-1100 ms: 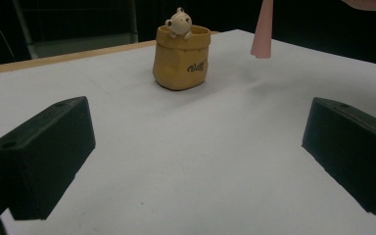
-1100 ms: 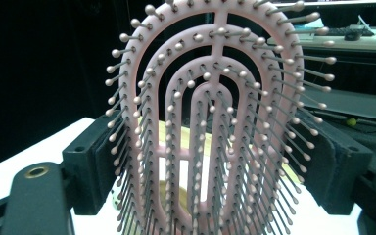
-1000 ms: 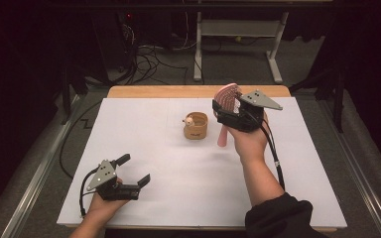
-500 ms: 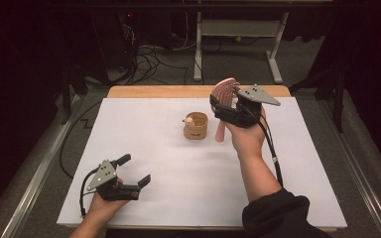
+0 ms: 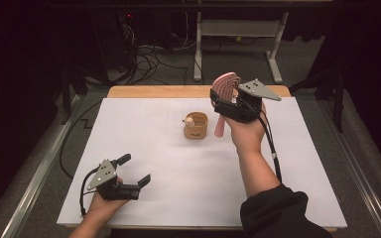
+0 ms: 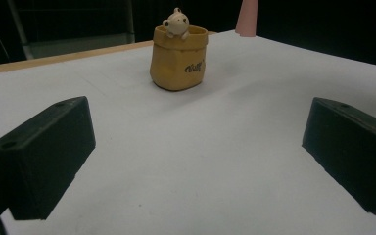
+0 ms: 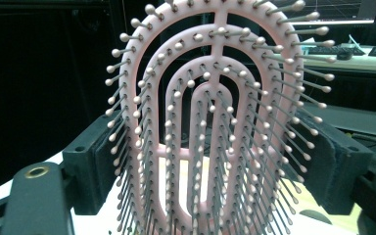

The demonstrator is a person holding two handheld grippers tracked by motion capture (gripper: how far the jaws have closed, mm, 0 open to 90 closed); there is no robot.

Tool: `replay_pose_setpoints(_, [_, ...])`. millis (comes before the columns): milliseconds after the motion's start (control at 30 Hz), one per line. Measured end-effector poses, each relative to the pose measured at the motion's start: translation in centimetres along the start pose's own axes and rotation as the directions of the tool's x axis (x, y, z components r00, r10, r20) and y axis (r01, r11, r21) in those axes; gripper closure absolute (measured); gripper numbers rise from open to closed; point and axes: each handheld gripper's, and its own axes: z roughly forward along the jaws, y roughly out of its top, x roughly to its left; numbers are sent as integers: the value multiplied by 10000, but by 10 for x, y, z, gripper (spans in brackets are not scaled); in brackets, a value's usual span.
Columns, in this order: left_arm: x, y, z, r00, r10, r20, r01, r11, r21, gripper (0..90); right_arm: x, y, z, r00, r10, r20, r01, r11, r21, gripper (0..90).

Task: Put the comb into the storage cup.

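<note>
A pink vented hairbrush (image 5: 226, 82) stands upright in the air over the far right part of the white sheet, handle pointing down. My right gripper (image 5: 223, 99) is shut on it, its pads pressing both sides of the brush head (image 7: 215, 122) with the bristles facing the camera. A small tan pouch-shaped pot (image 5: 196, 126) with a little bear figure (image 5: 190, 119) on its rim stands mid-table, just left of the brush handle. My left gripper (image 5: 135, 169) rests at the front left, open and holding nothing, pointing toward the pot (image 6: 178, 58).
A white sheet (image 5: 178, 163) covers the table, with a wooden strip (image 5: 158, 91) along the far edge. Behind the table lie cables on the floor (image 5: 149, 62) and the legs of a white stand (image 5: 198, 49). Metal rails run along both sides.
My right gripper has lifted the hairbrush slightly higher and a little farther away. The left gripper and the pot have stayed put.
</note>
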Motion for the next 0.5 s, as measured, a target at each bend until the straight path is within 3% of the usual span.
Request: replay_pose_setpoints(500, [1,0,1,10000,-25,-58,25,10000,4,0,4,9,6,9999,-116,64,117,9998,-150,203])
